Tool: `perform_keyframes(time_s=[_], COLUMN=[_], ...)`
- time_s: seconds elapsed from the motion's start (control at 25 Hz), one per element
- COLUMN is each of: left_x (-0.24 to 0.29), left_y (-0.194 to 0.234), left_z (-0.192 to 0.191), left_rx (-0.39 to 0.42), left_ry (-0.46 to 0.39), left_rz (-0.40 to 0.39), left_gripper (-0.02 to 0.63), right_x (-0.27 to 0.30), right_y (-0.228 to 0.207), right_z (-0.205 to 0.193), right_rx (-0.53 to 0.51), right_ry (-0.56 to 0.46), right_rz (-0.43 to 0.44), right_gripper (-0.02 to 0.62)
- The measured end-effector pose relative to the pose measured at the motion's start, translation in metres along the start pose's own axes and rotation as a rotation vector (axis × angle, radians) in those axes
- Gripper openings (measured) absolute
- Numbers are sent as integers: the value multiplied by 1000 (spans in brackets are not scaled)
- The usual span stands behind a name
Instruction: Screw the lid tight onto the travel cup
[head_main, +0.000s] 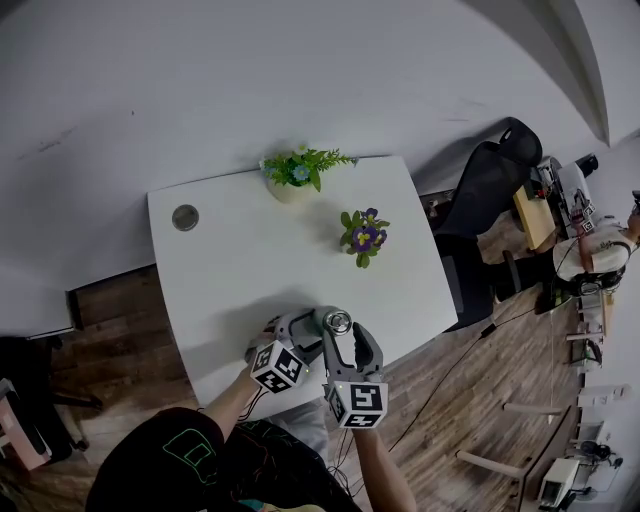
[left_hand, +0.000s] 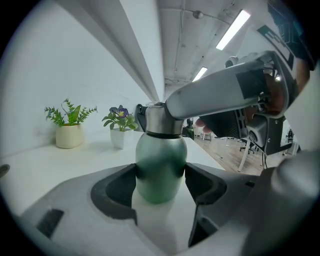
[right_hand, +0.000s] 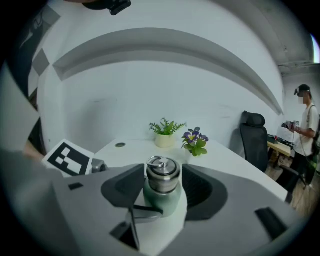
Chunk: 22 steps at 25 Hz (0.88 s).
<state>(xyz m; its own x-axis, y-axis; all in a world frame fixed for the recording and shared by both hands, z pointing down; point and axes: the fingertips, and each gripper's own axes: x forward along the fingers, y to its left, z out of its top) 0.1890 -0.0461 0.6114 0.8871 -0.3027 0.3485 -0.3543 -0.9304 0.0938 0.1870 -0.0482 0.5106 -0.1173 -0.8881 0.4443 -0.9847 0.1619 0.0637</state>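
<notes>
We see a white surface (head_main: 230, 270) with the travel cup (left_hand: 159, 155) standing upright on it near the front edge, closest to the person. A black office chair (head_main: 490, 190) stands off the surface's right side.

The left gripper (left_hand: 161, 174) comes in low and is clamped on the cup's green body; its two dark pads press the rounded sides, one on each flank. The right gripper (right_hand: 163, 186) reaches in higher, and its jaws stand fairly wide because the steel lid (right_hand: 162, 172) fills the space between them; as far as we can tell, both pads lie against the lid's sides. In the left gripper view, one right jaw crosses in front of the lid at neck height.

Farther back on the surface stand a leafy green plant in a cream pot (head_main: 298, 172) and, nearer the cup, a purple-flowered plant (head_main: 363, 235), well apart from both grippers. A small metal ring (right_hand: 154, 161) lies on top of the lid.
</notes>
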Motion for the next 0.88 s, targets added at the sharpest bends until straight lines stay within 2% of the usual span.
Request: perform_keyframes(time_s=[0.28,0.56,0.76,0.88], left_x=[1,1,1,1], left_y=[0,-1,-1,-1], left_z=[0,-1,0,0], left_rx=[0,1,2,3], left_ry=[1,2,3,3], left_rz=[-4,-5,-6,-5], left_gripper=[316,316,316,316], right_x=[-2,4,8,8], right_y=[-6,0,4,4], right_z=[-1,6,4,2], right_rx=[-107,-215,-182,-141], right_ry=[7,28,56,34], right_rz=[153,348,423,396], right_gripper=[251,253,236,230])
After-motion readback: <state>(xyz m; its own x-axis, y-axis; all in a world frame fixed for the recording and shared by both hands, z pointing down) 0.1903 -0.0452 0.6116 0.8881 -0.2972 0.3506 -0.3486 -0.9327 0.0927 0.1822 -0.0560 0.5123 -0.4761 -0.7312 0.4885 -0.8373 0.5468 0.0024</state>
